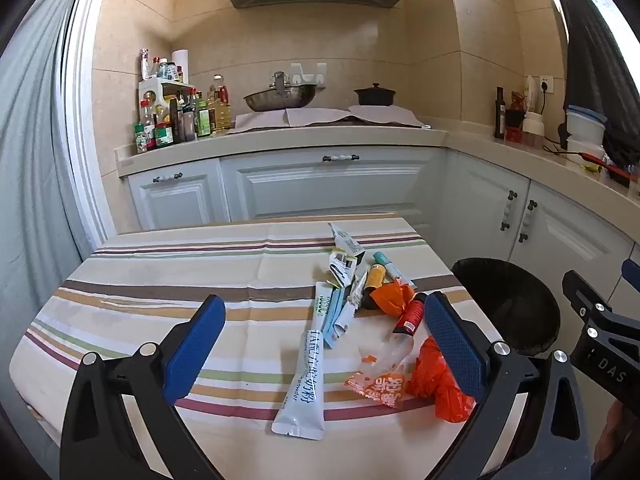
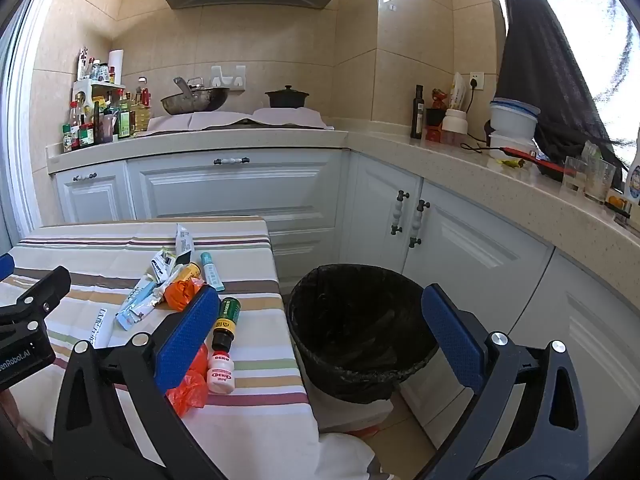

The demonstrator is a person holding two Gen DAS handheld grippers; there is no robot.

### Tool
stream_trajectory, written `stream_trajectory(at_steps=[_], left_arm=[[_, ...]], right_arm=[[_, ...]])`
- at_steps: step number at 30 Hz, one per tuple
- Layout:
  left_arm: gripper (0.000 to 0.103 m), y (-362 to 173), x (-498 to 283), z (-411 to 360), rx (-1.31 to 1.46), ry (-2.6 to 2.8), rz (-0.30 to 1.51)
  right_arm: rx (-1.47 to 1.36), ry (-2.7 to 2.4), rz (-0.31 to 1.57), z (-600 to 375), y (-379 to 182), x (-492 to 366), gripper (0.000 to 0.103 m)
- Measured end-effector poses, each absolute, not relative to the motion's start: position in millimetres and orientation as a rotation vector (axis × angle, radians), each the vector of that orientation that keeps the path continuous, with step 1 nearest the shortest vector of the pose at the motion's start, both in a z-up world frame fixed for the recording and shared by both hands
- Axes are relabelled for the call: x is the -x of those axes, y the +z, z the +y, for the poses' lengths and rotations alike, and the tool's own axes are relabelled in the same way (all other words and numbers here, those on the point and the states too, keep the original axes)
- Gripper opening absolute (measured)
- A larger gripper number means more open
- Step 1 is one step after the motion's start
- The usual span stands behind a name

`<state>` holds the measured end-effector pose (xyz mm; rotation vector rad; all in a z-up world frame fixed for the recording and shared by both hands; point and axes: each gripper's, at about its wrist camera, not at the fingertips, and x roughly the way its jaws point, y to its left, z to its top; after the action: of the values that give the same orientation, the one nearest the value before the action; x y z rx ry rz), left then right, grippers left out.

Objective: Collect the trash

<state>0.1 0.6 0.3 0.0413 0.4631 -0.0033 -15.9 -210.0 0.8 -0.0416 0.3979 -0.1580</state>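
Trash lies scattered on the striped tablecloth. In the left wrist view a long white milk-powder sachet, a clear wrapper with orange print and a crumpled orange bag lie between the wide-apart fingers of my left gripper, which is open and holds nothing. Farther back are a red bottle, a yellow bottle and several sachets. My right gripper is open and empty, hovering over the table's right edge and the black bin. A small white bottle and a green bottle lie by its left finger.
The black-lined bin stands on the floor right of the table, in front of white cabinets. A counter with a wok, a pot, bottles and containers runs along the back and right walls. The right gripper's black frame shows at the edge.
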Motion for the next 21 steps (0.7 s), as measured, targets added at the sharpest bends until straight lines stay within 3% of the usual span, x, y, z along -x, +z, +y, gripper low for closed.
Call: stream_trajectory(at_steps=[21], left_arm=[[0.097, 7.6, 4.1, 3.9, -0.025, -0.002, 0.459]], right_arm=[[0.033, -0.158, 0.397, -212.1, 0.9, 17.4, 0.099]])
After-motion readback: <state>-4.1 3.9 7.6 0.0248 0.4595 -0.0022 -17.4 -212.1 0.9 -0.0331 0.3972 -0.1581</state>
